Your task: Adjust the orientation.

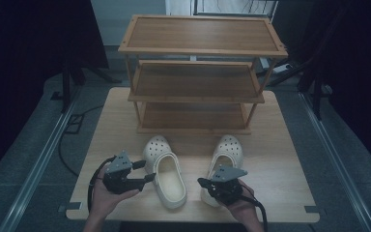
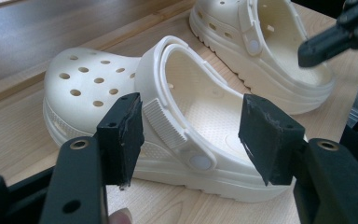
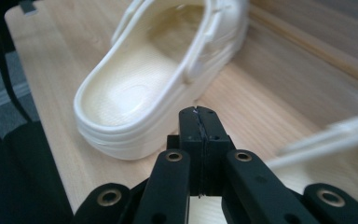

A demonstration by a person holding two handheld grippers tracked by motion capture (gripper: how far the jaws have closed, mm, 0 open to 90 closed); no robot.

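Two cream clogs lie on the wooden table [image 1: 280, 159], toes toward the shoe rack. My left gripper [image 1: 146, 171] is open at the left clog's [image 1: 166, 171] outer side. In the left gripper view the gripper's [image 2: 191, 135] pads stand wide apart just short of that clog [image 2: 88, 84], touching nothing. My right gripper [image 1: 202, 182] hangs by the heel of the right clog [image 1: 227, 154], pointing left. Its jaws [image 3: 199, 116] are shut flat together, with nothing between them. Beyond them lies the left clog [image 3: 135, 93], and the right clog's blurred strap [image 3: 326, 135] crosses at the right.
A three-tier wooden shoe rack [image 1: 198, 99] stands at the back of the table, its shelves bare. The table's front edge runs just under both hands. Dark floor and metal rails flank the table.
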